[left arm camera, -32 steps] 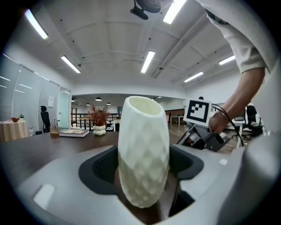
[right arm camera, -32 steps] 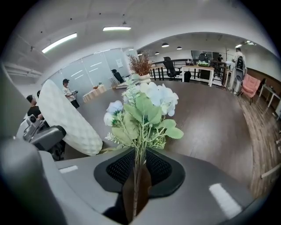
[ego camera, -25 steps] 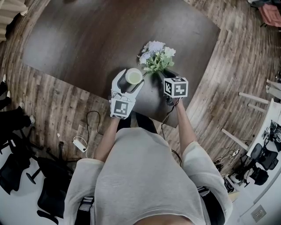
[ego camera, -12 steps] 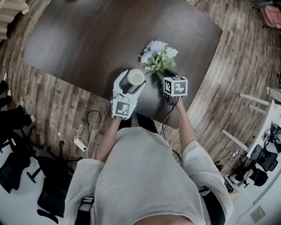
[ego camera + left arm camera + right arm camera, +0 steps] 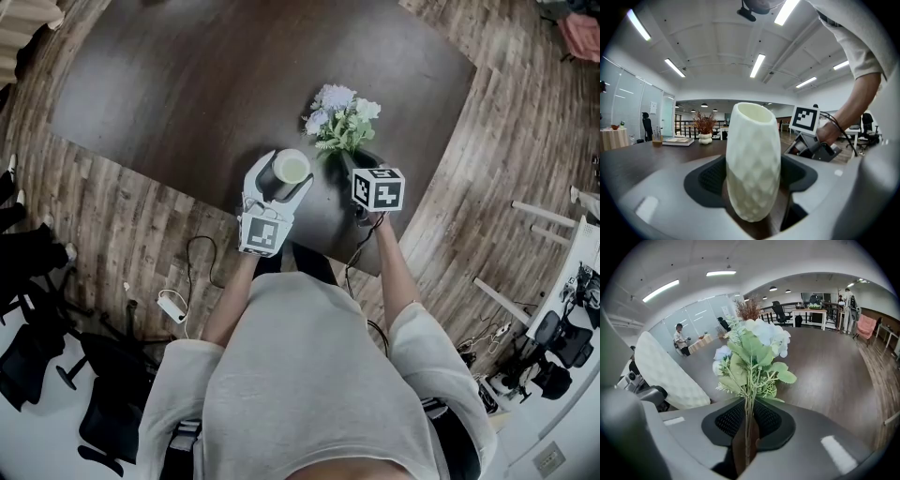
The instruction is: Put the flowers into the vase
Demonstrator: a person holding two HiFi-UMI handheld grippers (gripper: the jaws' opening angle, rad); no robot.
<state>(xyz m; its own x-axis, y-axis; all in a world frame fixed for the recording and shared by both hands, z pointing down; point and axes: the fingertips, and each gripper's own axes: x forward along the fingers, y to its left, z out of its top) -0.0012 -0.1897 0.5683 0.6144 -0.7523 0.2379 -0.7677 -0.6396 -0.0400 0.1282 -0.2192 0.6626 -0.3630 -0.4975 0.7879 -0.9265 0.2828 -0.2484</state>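
A cream, diamond-textured vase (image 5: pixel 753 159) stands slightly tilted between the pads of my left gripper (image 5: pixel 753 180), which is shut on its lower body. In the head view the vase (image 5: pixel 291 169) is over the near edge of the dark table (image 5: pixel 187 84), inside the left gripper (image 5: pixel 284 174). A bunch of white and pale blue flowers (image 5: pixel 754 352) with green leaves rises upright from my right gripper (image 5: pixel 746 425). Its jaws are closing, and the pads meet on the thin stems. The flowers (image 5: pixel 339 117) sit just right of the vase, ahead of the right gripper (image 5: pixel 354 161).
The vase (image 5: pixel 665 371) is close on the left in the right gripper view. Wooden floor (image 5: pixel 497 159) surrounds the table, with a cable and a white power adapter (image 5: pixel 172 306) by the person's feet. Black chairs (image 5: pixel 37 356) stand at lower left.
The right gripper with the flowers has edged slightly to the right. The left gripper still holds the vase in almost the same spot.
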